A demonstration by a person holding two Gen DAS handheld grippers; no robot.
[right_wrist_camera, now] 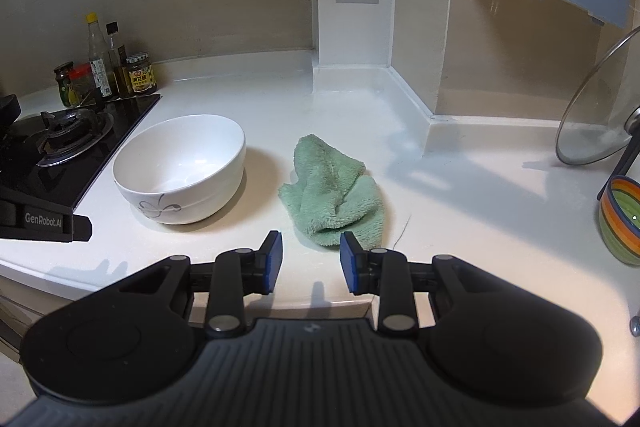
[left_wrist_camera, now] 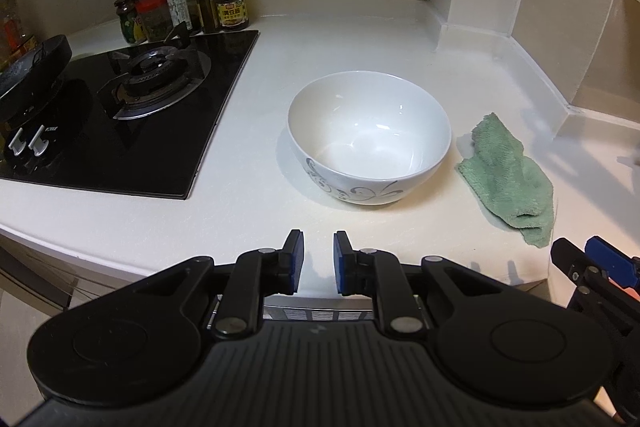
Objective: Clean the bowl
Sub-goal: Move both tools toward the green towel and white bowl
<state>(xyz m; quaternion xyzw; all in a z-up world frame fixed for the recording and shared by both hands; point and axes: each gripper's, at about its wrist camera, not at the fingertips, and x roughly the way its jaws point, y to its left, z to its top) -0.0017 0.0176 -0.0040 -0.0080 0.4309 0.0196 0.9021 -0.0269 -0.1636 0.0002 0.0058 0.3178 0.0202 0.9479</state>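
Nearest the lens, your right gripper [right_wrist_camera: 311, 263] is hovering over the counter [right_wrist_camera: 460, 227] edge, jaws standing wide apart and holding nothing. Your left gripper [left_wrist_camera: 319, 263] is likewise empty, its jaws only partly apart. Neither is touching anything. From the right wrist view, the green cloth [right_wrist_camera: 332, 191] is lying crumpled at 12 o'clock just ahead of the fingertips; the white bowl [right_wrist_camera: 180, 167] is sitting upright at 10 o'clock, near the cloth but apart. Judgement: you are starting the cloth pickup. Pinch a raised fold, while bracing the bowl's rim with the left.
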